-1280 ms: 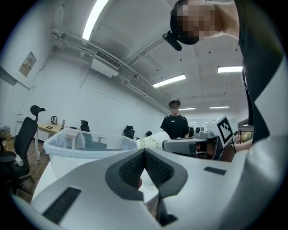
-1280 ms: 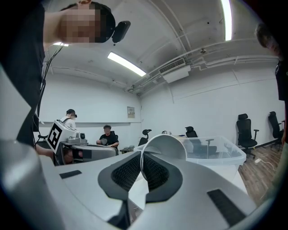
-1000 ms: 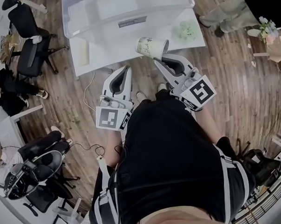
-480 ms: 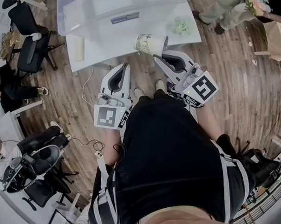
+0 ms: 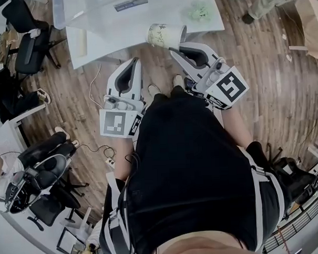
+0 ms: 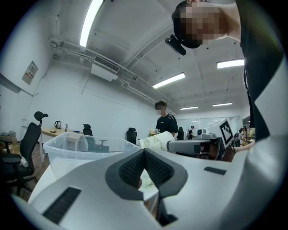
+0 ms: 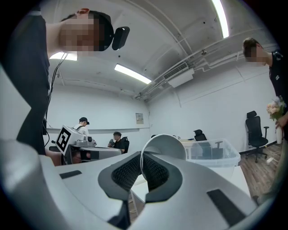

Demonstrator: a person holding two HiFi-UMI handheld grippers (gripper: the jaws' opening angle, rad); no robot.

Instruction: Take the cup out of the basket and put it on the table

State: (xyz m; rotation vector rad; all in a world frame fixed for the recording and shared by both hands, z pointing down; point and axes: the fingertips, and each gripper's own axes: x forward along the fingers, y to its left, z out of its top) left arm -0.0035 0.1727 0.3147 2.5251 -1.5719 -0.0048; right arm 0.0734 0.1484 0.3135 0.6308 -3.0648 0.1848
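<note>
White cup (image 5: 164,35) with drawings on its side is in the right hand-held gripper (image 5: 179,44). Its jaws are pulled in narrow and pinch the cup's rim, one pad inside the mouth and one outside. The cup is out of the basket (image 6: 76,150). It is held in the air by the near edge of the desk (image 5: 108,47). I cannot tell if it touches the desk.

The cup lies on its side, so its long way runs level. Its mouth faces the right hand-held gripper, and its bottom points away, toward the left in the head view. In the right gripper view you look right into the mouth, and the inside is plain white.

The basket is a see-through plastic one. It sits on the desk, behind the cup. Chairs show through its walls.

The left hand-held gripper (image 5: 132,64) is beside the right one, apart from the cup. Its jaws are closed together, with no thing between them.

Count them: one cup, one basket, one desk and two hand-held grippers. One small green thing (image 5: 199,12) also lies on the desk, near its right end.
</note>
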